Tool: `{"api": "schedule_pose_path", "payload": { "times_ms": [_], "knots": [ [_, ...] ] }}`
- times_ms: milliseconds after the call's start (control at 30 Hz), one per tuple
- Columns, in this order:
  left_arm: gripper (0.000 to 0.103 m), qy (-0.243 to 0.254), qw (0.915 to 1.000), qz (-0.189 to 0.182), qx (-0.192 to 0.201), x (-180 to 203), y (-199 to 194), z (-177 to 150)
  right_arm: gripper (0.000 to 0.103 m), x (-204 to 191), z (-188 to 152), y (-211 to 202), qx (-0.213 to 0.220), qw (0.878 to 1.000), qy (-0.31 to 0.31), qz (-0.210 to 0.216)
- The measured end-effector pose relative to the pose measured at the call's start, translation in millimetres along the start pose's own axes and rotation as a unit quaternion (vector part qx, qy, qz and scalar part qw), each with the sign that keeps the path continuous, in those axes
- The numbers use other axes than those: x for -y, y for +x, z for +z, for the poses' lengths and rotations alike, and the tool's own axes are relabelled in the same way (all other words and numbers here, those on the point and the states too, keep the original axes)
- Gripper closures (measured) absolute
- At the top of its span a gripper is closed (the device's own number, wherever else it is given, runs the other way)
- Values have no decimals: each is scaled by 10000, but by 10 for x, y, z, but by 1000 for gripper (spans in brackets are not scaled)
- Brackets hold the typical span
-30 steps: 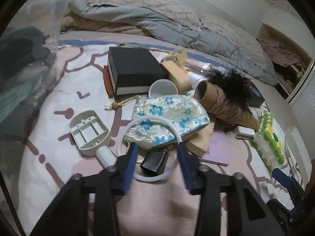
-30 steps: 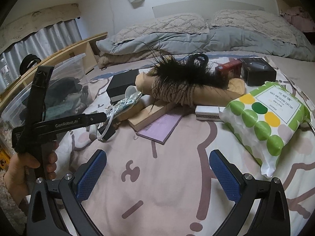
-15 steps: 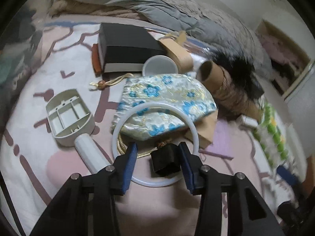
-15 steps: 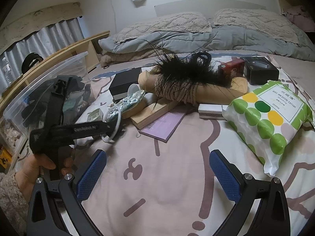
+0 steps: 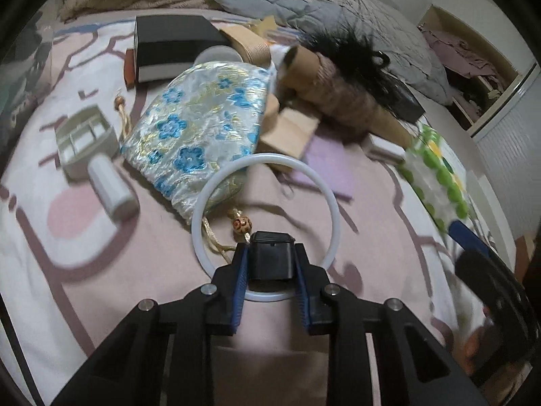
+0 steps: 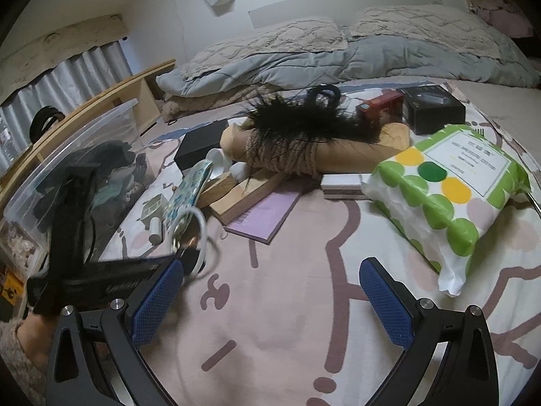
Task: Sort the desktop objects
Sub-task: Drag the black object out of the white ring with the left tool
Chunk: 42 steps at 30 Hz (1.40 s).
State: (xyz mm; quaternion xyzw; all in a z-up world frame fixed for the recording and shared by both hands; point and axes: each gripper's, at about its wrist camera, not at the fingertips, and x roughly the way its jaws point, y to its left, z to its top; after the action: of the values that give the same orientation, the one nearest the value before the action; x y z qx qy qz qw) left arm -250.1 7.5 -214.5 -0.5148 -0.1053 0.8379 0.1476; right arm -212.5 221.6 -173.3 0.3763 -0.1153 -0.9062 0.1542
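**Me:** Left tool (image 5: 270, 264) is clenched on the black clip (image 5: 270, 262) of the white ring (image 5: 265, 226), low over the bed (image 5: 372, 253). The ring hangs past the floral pouch's (image 5: 199, 125) cord, so lifting might snag it.

**Reply:** And the right?

**Me:** Right tool (image 6: 270, 301) is released, holding nothing. The ring's thin, smooth and rigid-looking.

I am counting one white ring (image 5: 267, 226), one floral pouch (image 5: 199, 128), one black clip (image 5: 270, 260) and one green-dotted packet (image 6: 449, 196) on the bed. I am also seeing two black boxes (image 6: 199, 147) (image 6: 434, 108), one purple booklet (image 6: 262, 216) and one twine-wrapped tube (image 6: 304, 155). Two grippers (image 5: 270, 264) (image 6: 270, 291) are showing.
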Motion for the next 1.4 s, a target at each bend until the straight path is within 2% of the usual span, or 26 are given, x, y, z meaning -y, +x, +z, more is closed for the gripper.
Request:
{"api": "schedule_pose_path", "payload": {
  "times_ms": [300, 400, 467, 500, 533, 733, 800, 933, 1033, 1200, 1300, 1400],
  "knots": [
    [77, 23, 9984, -331, -468, 245, -202, -417, 0, 35, -54, -56, -130, 9998, 98, 120],
    [74, 264, 9980, -292, -487, 367, -302, -584, 0, 0, -94, -66, -255, 9993, 31, 276],
    [53, 402, 9977, -305, -451, 427, -377, -668, 0, -27, -135, -44, -429, 9980, -23, 456],
    [35, 406, 9977, -341, -417, 451, -419, -702, 0, -49, -153, -30, -512, 9974, -57, 506],
    [25, 385, 9980, -343, -368, 465, -464, -731, 0, -81, -179, 1, -632, 9965, -142, 525],
    [23, 329, 9994, 17, -74, 403, -665, -798, 0, -232, -341, 192, -1153, 9902, -779, 78],
    [23, 294, 9995, 149, -24, 353, -701, -787, 0, -229, -365, 229, -1223, 9893, -800, -14],
    [23, 86, 9996, 167, 203, 220, -833, -714, 0, -203, -374, 234, -1260, 9887, -808, -118],
    [23, 47, 9979, 569, 298, 135, -874, -656, 0, -183, -389, 216, -1316, 9876, -831, -198],
    [23, -201, 9912, 1310, 42, -116, -777, -644, 0, -226, -461, 196, -1421, 9825, -1126, -434],
    [22, -257, 9886, 1473, -185, -222, -665, -660, 0, -269, -514, 225, -1419, 9787, -1345, -634],
    [13, -129, 9856, 1642, -379, -232, -567, -692, 0, -298, -557, 261, -1407, 9759, -1470, -790]
  ]
}}
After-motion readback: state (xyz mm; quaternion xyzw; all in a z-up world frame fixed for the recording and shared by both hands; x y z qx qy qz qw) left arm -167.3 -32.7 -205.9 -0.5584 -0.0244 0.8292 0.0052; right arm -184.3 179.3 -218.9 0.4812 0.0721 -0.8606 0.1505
